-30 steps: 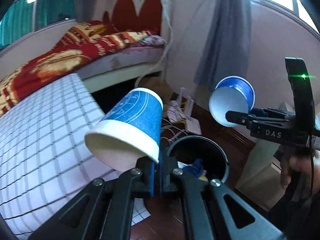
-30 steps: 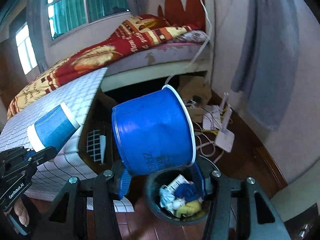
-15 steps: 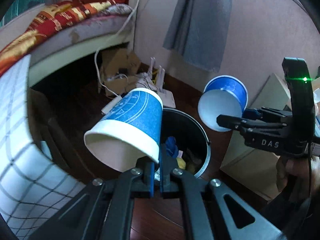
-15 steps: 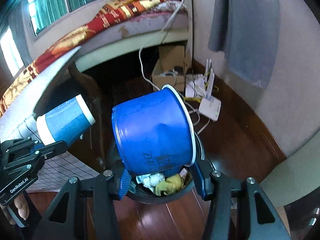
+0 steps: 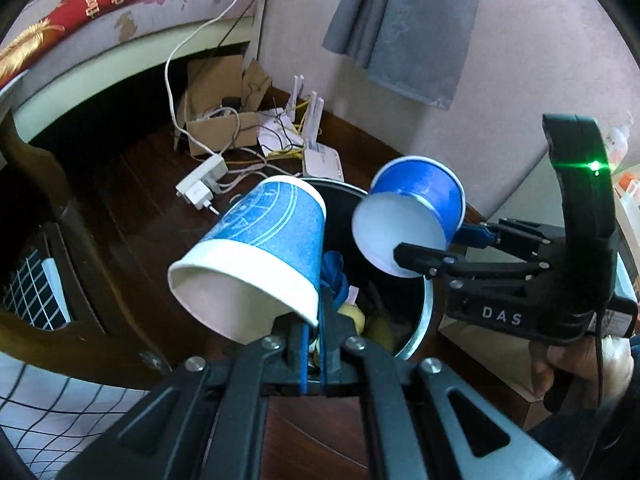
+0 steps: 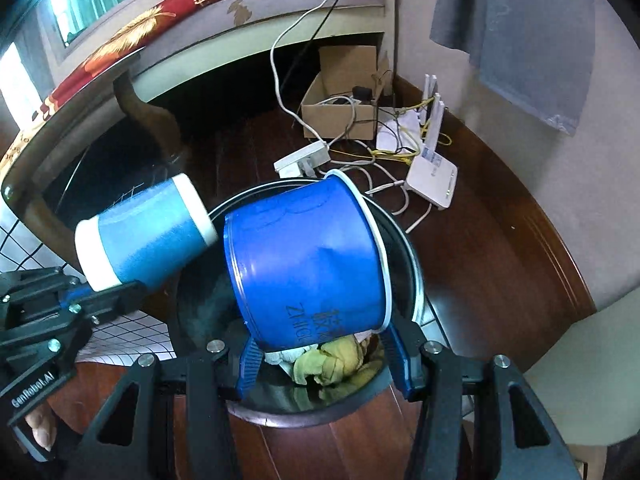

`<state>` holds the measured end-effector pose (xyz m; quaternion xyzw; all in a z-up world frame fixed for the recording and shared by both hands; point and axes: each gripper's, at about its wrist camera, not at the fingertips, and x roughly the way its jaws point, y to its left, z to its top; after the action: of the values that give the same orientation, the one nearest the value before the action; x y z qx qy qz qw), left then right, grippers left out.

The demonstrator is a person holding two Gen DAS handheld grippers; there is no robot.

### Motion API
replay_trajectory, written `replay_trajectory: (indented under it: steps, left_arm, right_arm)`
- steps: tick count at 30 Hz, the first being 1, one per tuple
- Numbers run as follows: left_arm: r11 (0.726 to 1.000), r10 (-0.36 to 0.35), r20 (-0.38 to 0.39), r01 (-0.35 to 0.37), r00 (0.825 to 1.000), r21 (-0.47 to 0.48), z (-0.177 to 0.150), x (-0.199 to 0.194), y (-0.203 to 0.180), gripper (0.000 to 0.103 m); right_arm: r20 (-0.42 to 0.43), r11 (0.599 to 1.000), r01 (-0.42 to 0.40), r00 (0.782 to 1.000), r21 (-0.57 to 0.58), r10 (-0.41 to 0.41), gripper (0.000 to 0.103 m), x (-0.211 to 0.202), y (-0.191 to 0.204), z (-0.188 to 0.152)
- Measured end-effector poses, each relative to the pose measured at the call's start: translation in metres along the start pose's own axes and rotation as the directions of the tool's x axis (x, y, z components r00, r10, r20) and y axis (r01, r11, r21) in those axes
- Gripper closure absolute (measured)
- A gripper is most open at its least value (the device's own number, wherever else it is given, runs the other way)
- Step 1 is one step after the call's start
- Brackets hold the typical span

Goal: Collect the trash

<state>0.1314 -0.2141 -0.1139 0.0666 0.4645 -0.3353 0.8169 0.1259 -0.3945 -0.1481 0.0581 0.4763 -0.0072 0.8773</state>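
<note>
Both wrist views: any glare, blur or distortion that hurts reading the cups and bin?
Left wrist: strong fisheye bending with dark corners, green LED flare on the right gripper, pale blue cup sharp. Right wrist: window blown out top left, dark blue cup sharp, bin interior shadowed.

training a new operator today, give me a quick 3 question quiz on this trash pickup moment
1. True or false: the left gripper pinches the rim of the light blue paper cup.
2. What does the right gripper hold? A) a yellow rag B) the dark blue cup C) nothing
3. Fill in: both cups hang over the black ____, which already holds crumpled waste.

Key
1. True. Its fingers are closed on the cup's wall near the rim.
2. B. The fingers clasp its sides; the cup lies tilted.
3. Trash bin, with yellowish crumpled pieces inside.
</note>
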Motion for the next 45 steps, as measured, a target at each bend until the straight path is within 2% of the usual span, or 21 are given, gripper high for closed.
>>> replay_trajectory:
  steps: [2,3,4,5,6,7,8,9,11,13,19,26,41,45]
  left_arm:
    - [1.000,-0.011,-0.016,0.011,1.000,-0.013,-0.001,0.008,0.003,0.099]
    - [0.999,-0.043,-0.033,0.042,0.999,-0.028,-0.002,0.014,0.006,0.098]
    - [0.995,-0.083,-0.068,0.079,0.994,-0.056,-0.003,0.025,0.013,0.089]
    - [0.996,-0.060,-0.088,0.054,0.994,-0.068,-0.003,0.034,0.019,0.064]
    - [0.998,0.030,-0.102,-0.035,0.994,-0.055,-0.005,0.039,0.022,0.048]
    - [0.994,0.104,-0.107,-0.107,0.989,-0.022,-0.007,0.042,0.022,0.030]
    - [0.987,0.158,-0.091,-0.158,0.983,0.010,-0.008,0.039,0.021,0.028]
    - [0.985,0.175,-0.074,-0.175,0.982,0.015,-0.009,0.034,0.020,0.026]
    - [0.979,0.205,-0.053,-0.205,0.977,-0.010,-0.009,0.024,0.022,0.002]
    - [0.969,0.243,0.008,-0.243,0.970,-0.039,-0.009,0.007,0.022,0.001]
    - [0.959,0.278,0.067,-0.272,0.958,-0.079,-0.004,-0.025,0.019,0.001]
    - [0.949,0.304,0.139,-0.288,0.943,-0.126,-0.009,-0.073,0.020,0.001]
    - [0.928,0.364,0.207,-0.336,0.908,-0.160,-0.045,-0.144,0.019,0.001]
    - [0.916,0.392,0.242,-0.354,0.888,-0.187,-0.057,-0.169,0.021,0.001]
  right_arm:
    - [-0.008,1.000,-0.004,1.000,-0.015,0.004,0.048,0.007,0.002,0.003]
    - [-0.013,1.000,-0.015,1.000,-0.025,0.015,0.048,0.010,0.003,0.003]
    - [-0.020,0.999,-0.013,1.000,-0.042,0.012,0.045,0.016,0.005,0.002]
    - [-0.044,0.998,0.026,0.999,-0.066,-0.029,0.015,0.026,0.006,0.001]
    - [-0.077,0.992,0.087,0.993,-0.087,-0.094,0.000,0.036,0.006,-0.002]
    - [-0.081,0.984,0.141,0.985,-0.107,-0.150,0.000,0.041,0.004,-0.006]
    - [-0.077,0.980,0.167,0.981,-0.111,-0.176,0.000,0.042,0.000,-0.009]
    - [-0.080,0.979,0.178,0.979,-0.100,-0.186,0.000,0.042,-0.004,-0.010]
    - [-0.072,0.981,0.185,0.979,-0.063,-0.189,0.000,0.037,-0.011,-0.009]
    - [-0.048,0.981,0.187,0.981,-0.046,-0.189,0.000,0.027,-0.012,-0.004]
    - [0.066,0.980,0.185,0.981,-0.073,-0.180,0.000,-0.017,0.013,0.009]
    - [0.127,0.980,0.172,0.979,-0.103,-0.159,0.000,-0.061,0.047,0.015]
    - [0.216,0.981,0.149,0.969,-0.122,-0.120,0.000,-0.141,0.110,-0.017]
    - [0.242,0.979,0.156,0.963,-0.129,-0.121,0.000,-0.160,0.123,-0.021]
